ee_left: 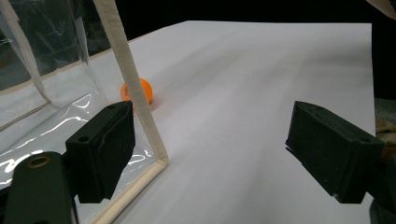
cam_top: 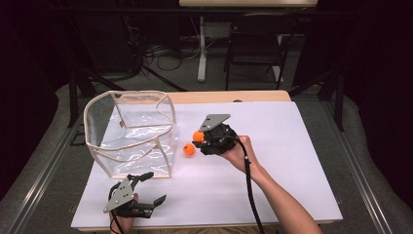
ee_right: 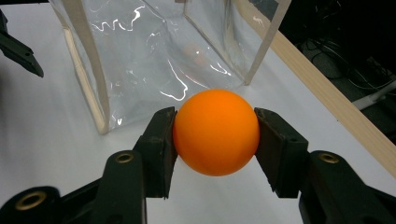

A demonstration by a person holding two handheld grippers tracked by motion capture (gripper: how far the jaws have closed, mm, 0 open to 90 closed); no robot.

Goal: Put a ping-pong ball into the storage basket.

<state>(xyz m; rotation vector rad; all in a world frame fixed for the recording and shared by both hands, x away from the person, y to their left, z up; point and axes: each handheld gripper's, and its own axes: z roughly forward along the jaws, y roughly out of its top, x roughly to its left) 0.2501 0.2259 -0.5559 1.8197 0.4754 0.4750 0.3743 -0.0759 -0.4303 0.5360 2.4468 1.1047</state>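
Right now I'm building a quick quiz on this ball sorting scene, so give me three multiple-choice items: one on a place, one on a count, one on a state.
1. Where does the loose orange ball lie?
A. On the white sheet beside the clear bag
B. Inside the clear bag
C. On the chair

2. How many orange balls are in the high view?
A. One
B. Two
C. Four

3. What state is the right gripper in?
A. Wide open, nothing in it
B. Lying on the table
C. Shut on an orange ball

Key:
1 A: the loose ball rests on the white sheet just right of the clear bag.
2 B: one lies on the sheet, and the held ball is at the gripper.
3 C: in the right gripper view both fingers press the ball's sides.
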